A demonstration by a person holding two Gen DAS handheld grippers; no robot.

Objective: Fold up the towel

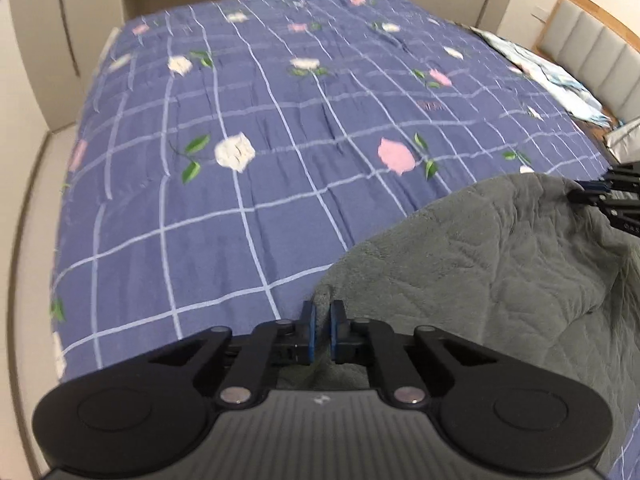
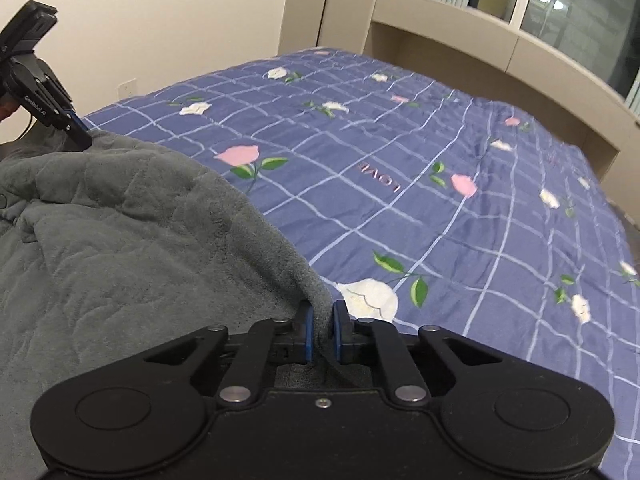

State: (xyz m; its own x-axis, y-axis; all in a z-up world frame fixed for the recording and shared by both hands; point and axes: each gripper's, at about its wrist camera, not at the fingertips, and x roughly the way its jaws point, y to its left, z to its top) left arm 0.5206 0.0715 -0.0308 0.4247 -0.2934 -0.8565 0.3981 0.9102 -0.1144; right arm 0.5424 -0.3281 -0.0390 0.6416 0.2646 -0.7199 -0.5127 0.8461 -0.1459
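1. we hold the grey towel (image 1: 500, 264) with both grippers, above the bed (image 1: 248, 184), which has a blue checked cover with flowers.
2. the left gripper (image 1: 322, 330) has its fingers almost closed, with only a thin gap, and one corner of the towel is pinched between the blue pads. in the right wrist view we see the same gripper from outside (image 2: 78, 130), biting the far corner of the cloth.
3. the right gripper (image 2: 321, 330) is in the same state: fingers nearly together, a ridge of the towel edge clamped between them. in the left wrist view it (image 1: 588, 194) appears at the right border, at the other corner of the towel.
4. so the towel is stretched between the two grippers along one edge, and the rest of it hangs or drapes down toward us. we cannot tell whether the lower part rests on the bed or hangs free, because it goes out of both views.
5. how far we are: we judge this is an early point. both corners are gripped, but no clean fold is visible; the cloth shows only soft wrinkles and one loose sag near the right side.
6. what is left, in our opinion: to lay the towel flat on the bed, bring the held edge over to the opposite edge, then fold again and smooth it.
7. the bed surface in front of the towel has free space for this.
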